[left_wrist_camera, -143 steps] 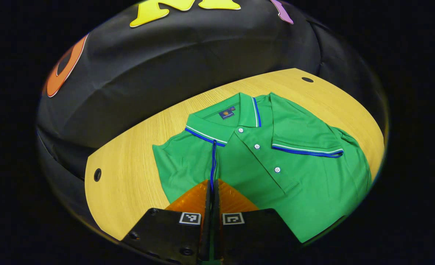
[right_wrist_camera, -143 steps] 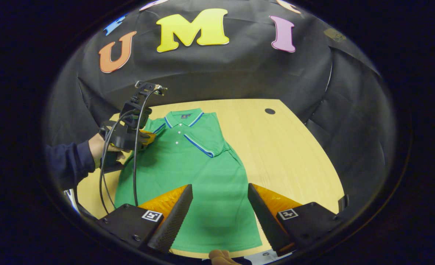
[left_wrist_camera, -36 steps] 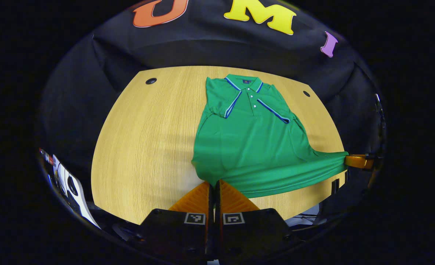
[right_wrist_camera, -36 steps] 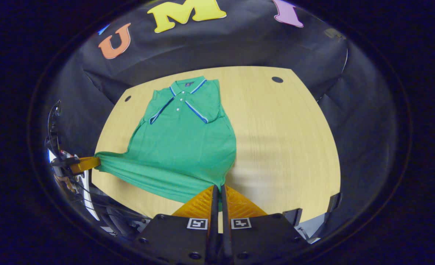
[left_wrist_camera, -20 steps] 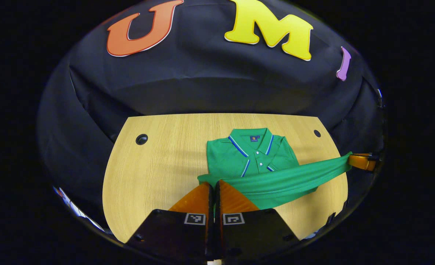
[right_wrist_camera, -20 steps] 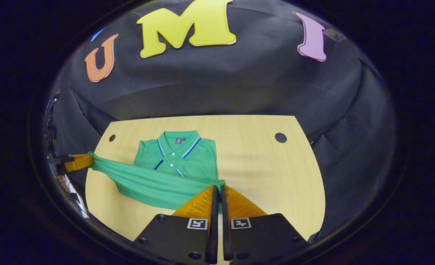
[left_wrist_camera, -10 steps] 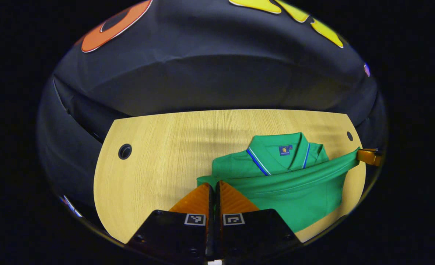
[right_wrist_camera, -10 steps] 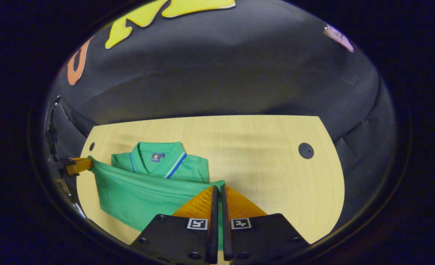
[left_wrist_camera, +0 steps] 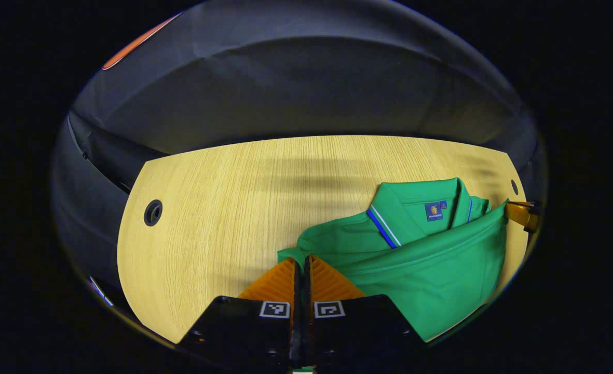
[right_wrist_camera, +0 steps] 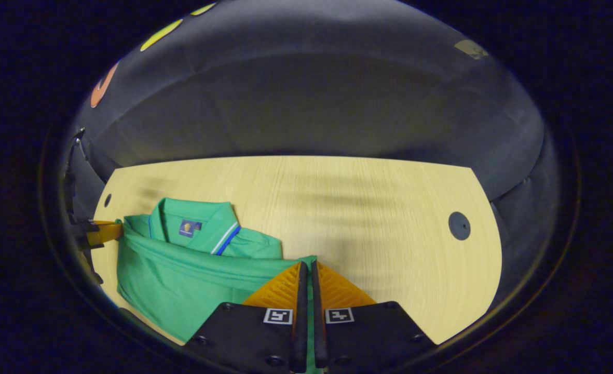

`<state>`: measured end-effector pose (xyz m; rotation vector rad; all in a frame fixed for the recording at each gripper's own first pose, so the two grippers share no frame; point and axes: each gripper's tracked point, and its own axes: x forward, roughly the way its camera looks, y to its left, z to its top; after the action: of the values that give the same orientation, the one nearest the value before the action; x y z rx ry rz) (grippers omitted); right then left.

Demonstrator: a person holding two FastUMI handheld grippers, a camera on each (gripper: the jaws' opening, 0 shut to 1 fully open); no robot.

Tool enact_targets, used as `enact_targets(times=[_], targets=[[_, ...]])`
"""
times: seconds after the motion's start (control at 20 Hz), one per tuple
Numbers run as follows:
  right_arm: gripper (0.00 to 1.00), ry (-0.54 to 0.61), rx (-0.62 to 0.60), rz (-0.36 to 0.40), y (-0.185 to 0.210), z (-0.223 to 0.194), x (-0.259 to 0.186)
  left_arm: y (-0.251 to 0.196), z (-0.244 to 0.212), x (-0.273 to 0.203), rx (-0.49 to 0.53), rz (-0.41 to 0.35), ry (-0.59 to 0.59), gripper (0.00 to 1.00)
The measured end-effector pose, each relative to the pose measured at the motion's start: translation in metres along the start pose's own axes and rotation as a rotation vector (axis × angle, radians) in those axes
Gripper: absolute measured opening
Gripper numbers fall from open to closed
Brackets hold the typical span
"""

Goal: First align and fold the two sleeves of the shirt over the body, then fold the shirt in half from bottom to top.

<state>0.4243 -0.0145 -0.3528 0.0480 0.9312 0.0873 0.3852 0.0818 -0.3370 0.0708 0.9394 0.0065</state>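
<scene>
The green shirt point(left_wrist_camera: 431, 270) lies on the wooden table point(left_wrist_camera: 223, 208), its bottom edge lifted up near the collar point(right_wrist_camera: 194, 221). The left gripper point(left_wrist_camera: 301, 265) is clamped on one hem corner, and the right gripper point(right_wrist_camera: 306, 270) is clamped on the other.

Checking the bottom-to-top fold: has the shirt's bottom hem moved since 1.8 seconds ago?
Yes. The hem, then near the table's near edge, now lies up by the collar, pinched by the left gripper and right gripper.
</scene>
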Motion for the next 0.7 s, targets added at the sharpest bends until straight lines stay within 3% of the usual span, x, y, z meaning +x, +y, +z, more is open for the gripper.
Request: enact_targets(times=[0.15, 0.25, 0.3, 0.4, 0.45, 0.5, 0.55, 0.6, 0.65, 0.7], targets=[[0.08, -0.001, 0.069, 0.009, -0.004, 0.000, 0.003, -0.002, 0.004, 0.001, 0.000, -0.016, -0.027, 0.07], [0.17, -0.018, 0.081, 0.007, -0.010, 0.004, -0.001, -0.004, 0.005, 0.002, -0.031, -0.018, -0.048, 0.11], [0.19, -0.032, 0.092, 0.011, -0.009, 0.005, -0.004, -0.006, 0.006, 0.000, -0.057, -0.023, -0.067, 0.19], [0.31, -0.056, 0.106, 0.001, -0.016, 0.007, -0.024, -0.009, 0.013, -0.010, -0.103, -0.049, -0.109, 0.63], [0.41, -0.071, 0.105, -0.003, -0.016, 0.008, -0.034, -0.010, 0.015, -0.017, -0.117, -0.054, -0.120, 0.63], [0.51, -0.098, 0.103, -0.023, -0.020, 0.013, -0.046, -0.012, 0.016, -0.026, -0.121, -0.055, -0.130, 0.87], [0.61, -0.123, 0.096, -0.017, -0.017, 0.017, -0.061, -0.013, 0.020, -0.036, -0.117, -0.052, -0.152, 0.93], [0.70, -0.152, 0.082, -0.009, -0.013, 0.021, -0.084, -0.017, 0.027, -0.055, -0.104, -0.056, -0.199, 0.86], [0.80, -0.177, 0.068, -0.011, -0.012, 0.024, -0.101, -0.017, 0.033, -0.073, -0.097, -0.051, -0.238, 0.86], [0.84, -0.209, 0.053, -0.006, -0.008, 0.028, -0.120, -0.019, 0.038, -0.093, -0.099, -0.051, -0.273, 0.86]])
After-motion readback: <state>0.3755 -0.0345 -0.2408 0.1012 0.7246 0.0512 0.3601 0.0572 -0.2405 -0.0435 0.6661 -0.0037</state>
